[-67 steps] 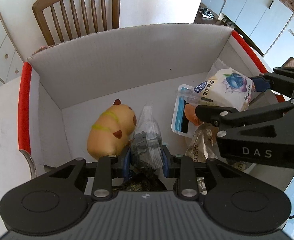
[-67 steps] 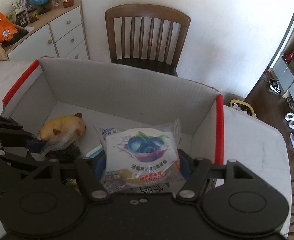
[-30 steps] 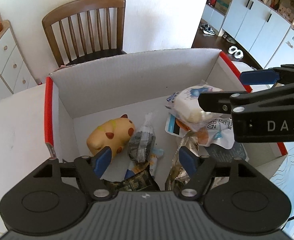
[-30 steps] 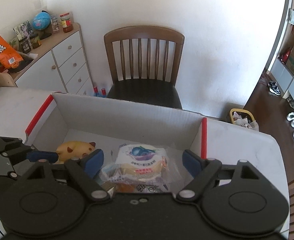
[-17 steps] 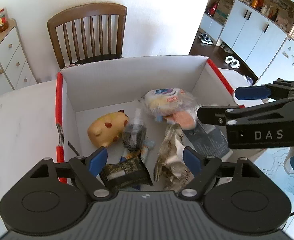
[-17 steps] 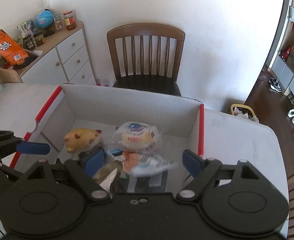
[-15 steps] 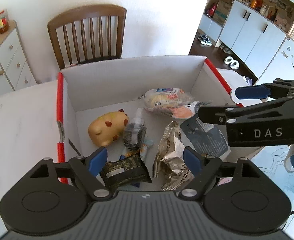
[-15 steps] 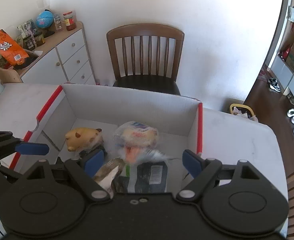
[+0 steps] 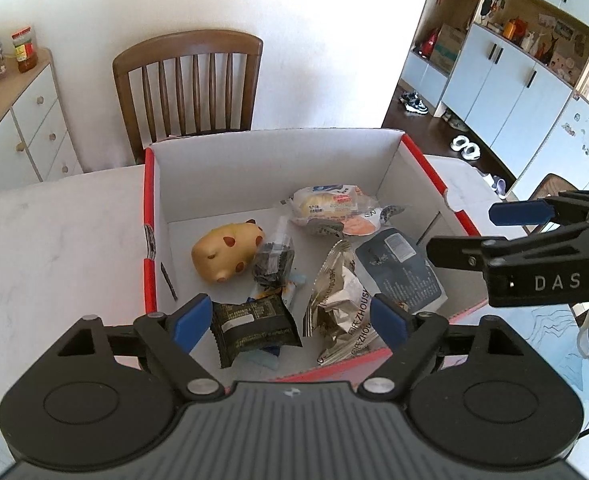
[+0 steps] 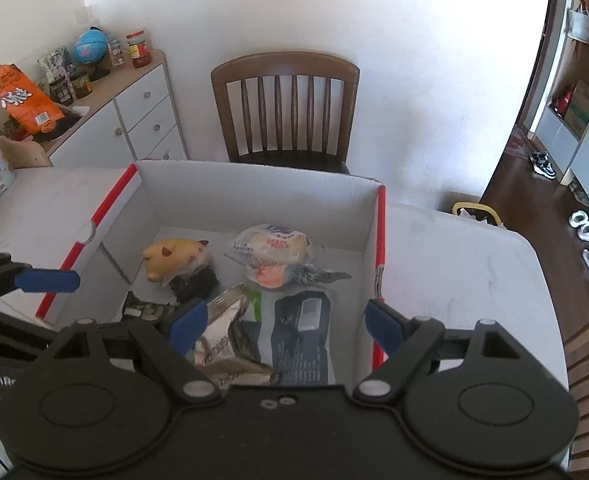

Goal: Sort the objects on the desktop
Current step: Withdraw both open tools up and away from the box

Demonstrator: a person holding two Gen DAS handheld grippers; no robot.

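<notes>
Several items are already lying inside the box (image 9: 198, 184) — a white cardboard carton with red rims, sitting on the pale marbled bench (image 9: 54, 232) — and no loose item is showing on the bench around it, so the sorting is looking nearly or wholly done. Both hand-held grippers are hovering over the near rim, holding nothing: the left hand-held gripper (image 9: 290, 320) has just been opening its jaws and they are standing wide with nothing clamped, and the right hand-held gripper (image 10: 280, 326) is likewise gaping, empty.

Largest inside is the navy pouch (image 9: 398, 272), flat and glossy. Next, the crinkled silver bag (image 9: 340, 300), the puffy clear bread pack (image 9: 326, 206), and the toy (image 9: 228, 250) — a smooth, rounded tan animal with brown spots. The black wrapper (image 9: 252, 328) is lying flat; a small dark sachet (image 9: 274, 264) is leaning against the toy.
</notes>
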